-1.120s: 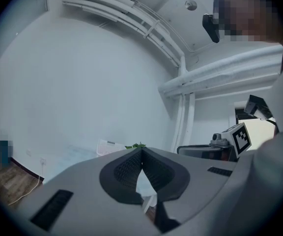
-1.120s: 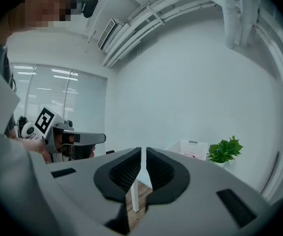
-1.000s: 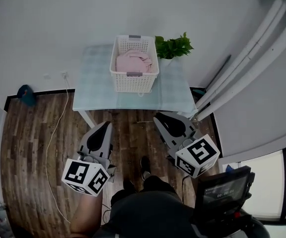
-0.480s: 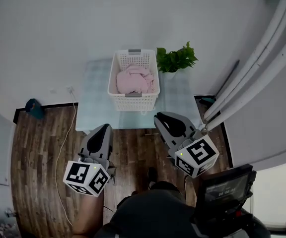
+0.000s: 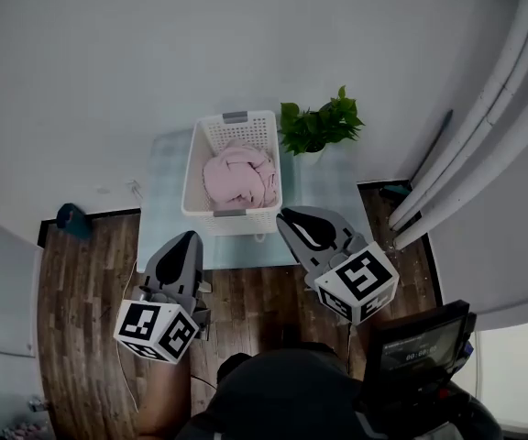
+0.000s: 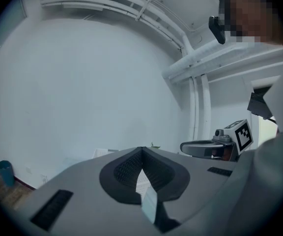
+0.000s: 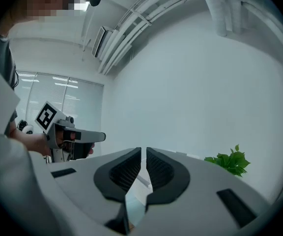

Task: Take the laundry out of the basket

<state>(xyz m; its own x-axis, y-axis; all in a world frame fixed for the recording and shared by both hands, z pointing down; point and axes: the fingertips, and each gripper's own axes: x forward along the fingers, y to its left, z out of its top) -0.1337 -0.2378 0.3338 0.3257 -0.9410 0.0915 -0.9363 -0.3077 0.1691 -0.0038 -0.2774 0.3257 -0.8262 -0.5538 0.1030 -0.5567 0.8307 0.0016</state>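
A white slatted laundry basket [image 5: 232, 219] stands on a pale table [image 5: 163, 209], with crumpled pink laundry [image 5: 238, 177] inside it. My left gripper [image 5: 185, 240] hovers just short of the table's near edge, left of the basket, jaws shut with nothing in them. On the other side, my right gripper [image 5: 290, 216] is at the basket's near right corner, also shut and empty. In the left gripper view the jaws [image 6: 141, 150] meet at the tip; the right gripper view shows its jaws [image 7: 144, 150] nearly touching. The basket is hidden behind the jaws in both gripper views.
A green potted plant [image 5: 319, 126] stands on the table right of the basket, also seen as the plant [image 7: 230, 162] in the right gripper view. White wall behind the table. A white cable [image 5: 137, 191] lies by the table on the wood floor [image 5: 85, 291]. A screen device [image 5: 415, 346] sits at lower right.
The view has closed in on the table: the basket now sits lower and nearer. Both grippers have advanced toward the table edge, still shut.
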